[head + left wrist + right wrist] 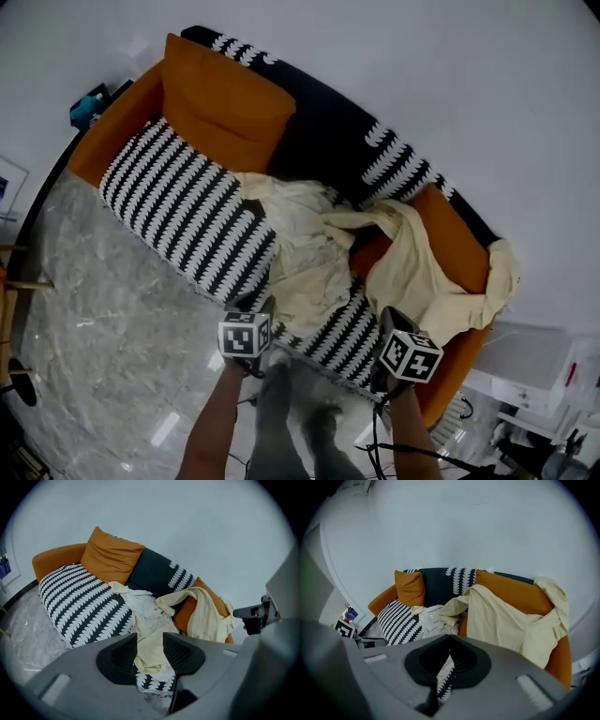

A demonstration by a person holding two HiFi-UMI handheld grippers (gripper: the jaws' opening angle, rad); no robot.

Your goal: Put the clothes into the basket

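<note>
A white garment (302, 217) lies crumpled on the sofa's black-and-white seat (183, 211), and a pale yellow piece (314, 281) trails from it to the front edge. A larger cream garment (417, 272) hangs over the orange right arm (450, 234). My left gripper (258, 307) is at the seat's front edge, just short of the pale yellow piece (150, 644), open with nothing between the jaws. My right gripper (389, 317) is near the front edge below the cream garment (501, 620), its jaws closed tip to tip on nothing. I see no basket for certain.
An orange cushion (220, 98) leans at the sofa's back left, with a dark patterned cushion (323, 136) beside it. Grey marble floor (103, 328) lies in front. The person's legs (291, 422) stand between the grippers. White furniture (530, 361) and cables are at the right.
</note>
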